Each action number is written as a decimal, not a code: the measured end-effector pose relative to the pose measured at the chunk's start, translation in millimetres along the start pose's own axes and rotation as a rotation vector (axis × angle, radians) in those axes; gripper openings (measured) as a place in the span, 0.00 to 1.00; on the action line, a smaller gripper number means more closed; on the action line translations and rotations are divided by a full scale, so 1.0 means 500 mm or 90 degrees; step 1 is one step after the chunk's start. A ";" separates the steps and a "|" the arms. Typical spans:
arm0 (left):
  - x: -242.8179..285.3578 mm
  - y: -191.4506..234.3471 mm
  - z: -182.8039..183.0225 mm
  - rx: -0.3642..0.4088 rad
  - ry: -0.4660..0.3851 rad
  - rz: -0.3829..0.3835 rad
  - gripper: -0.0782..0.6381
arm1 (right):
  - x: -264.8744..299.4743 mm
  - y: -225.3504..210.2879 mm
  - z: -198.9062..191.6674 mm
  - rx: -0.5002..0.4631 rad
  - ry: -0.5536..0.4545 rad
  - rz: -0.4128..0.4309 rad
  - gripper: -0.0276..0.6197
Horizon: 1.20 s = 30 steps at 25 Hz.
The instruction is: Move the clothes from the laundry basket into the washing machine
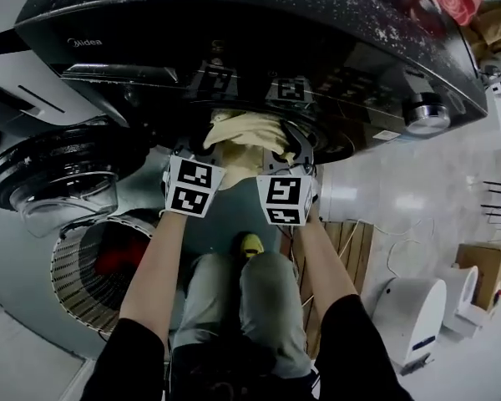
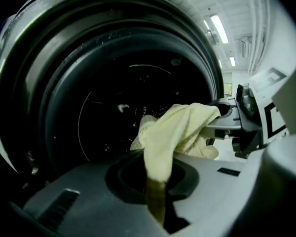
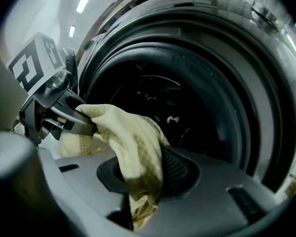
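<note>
A pale yellow checked cloth (image 1: pixel 246 136) hangs between my two grippers at the mouth of the black washing machine (image 1: pixel 234 32). My left gripper (image 2: pixel 157 191) is shut on one end of the cloth (image 2: pixel 180 127), which rises from its jaws. My right gripper (image 3: pixel 138 206) is shut on the other end of the cloth (image 3: pixel 130 142). Both point into the dark drum (image 2: pixel 123 112), whose metal wall shows behind the rubber seal (image 3: pixel 222 98). In the head view, the left gripper (image 1: pixel 213 153) and right gripper (image 1: pixel 275 153) sit side by side under the opening. Each gripper view shows the other gripper biting the cloth.
The machine's round door (image 1: pixel 54 178) stands open at the left. Below it sits the ribbed laundry basket (image 1: pixel 79 282) with a red garment (image 1: pixel 121 257) inside. The person's legs are below the grippers. A white appliance (image 1: pixel 413 316) and wooden slats (image 1: pixel 355 241) lie at the right.
</note>
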State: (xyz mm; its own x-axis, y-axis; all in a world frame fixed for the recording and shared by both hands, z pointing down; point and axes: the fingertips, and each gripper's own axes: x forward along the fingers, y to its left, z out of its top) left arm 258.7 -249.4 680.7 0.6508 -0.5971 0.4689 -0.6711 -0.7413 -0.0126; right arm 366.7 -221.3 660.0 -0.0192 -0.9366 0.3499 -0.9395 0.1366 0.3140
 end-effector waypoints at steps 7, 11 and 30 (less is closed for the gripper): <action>0.075 0.028 -0.011 -0.039 -0.054 0.020 0.16 | 0.073 -0.023 -0.015 0.054 -0.051 -0.021 0.20; 0.107 0.041 -0.005 -0.059 -0.083 0.024 0.16 | 0.106 -0.035 -0.025 0.108 -0.068 -0.035 0.20; 0.226 0.119 -0.009 -0.145 -0.106 0.042 0.16 | 0.250 -0.063 -0.067 0.253 -0.067 -0.040 0.21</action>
State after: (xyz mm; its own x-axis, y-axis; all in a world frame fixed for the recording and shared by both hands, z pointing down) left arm 290.9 -359.5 737.1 0.6394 -0.6985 0.3214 -0.7646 -0.6218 0.1697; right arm 405.6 -332.0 723.2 0.0271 -0.9697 0.2427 -0.9985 -0.0380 -0.0404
